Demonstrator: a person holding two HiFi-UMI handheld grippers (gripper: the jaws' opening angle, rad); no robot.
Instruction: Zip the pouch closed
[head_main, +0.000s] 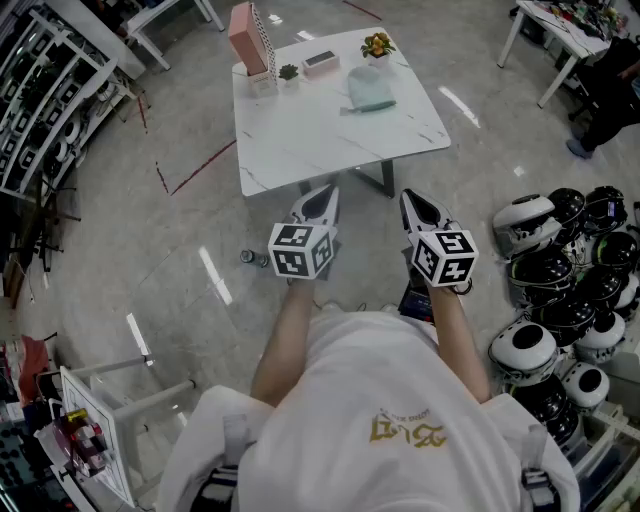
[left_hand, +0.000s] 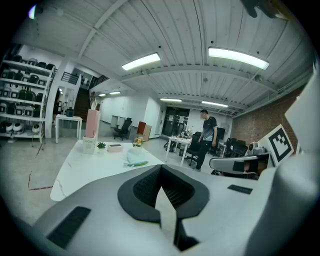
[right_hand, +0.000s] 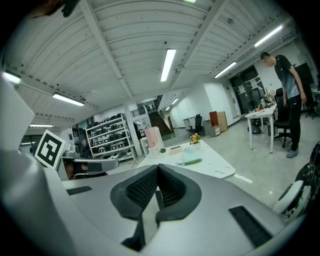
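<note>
A pale mint-green pouch lies flat on the far right part of the white marble table; it also shows small as the pouch and the pouch in the gripper views. My left gripper and right gripper hang side by side short of the table's near edge, well away from the pouch. Both are shut with nothing between their jaws. The left gripper and right gripper point toward the table.
At the table's back stand a pink box, a small potted plant, a flat case and a flower pot. Several helmets lie on the floor to the right. Shelving stands left. A person stands in the background.
</note>
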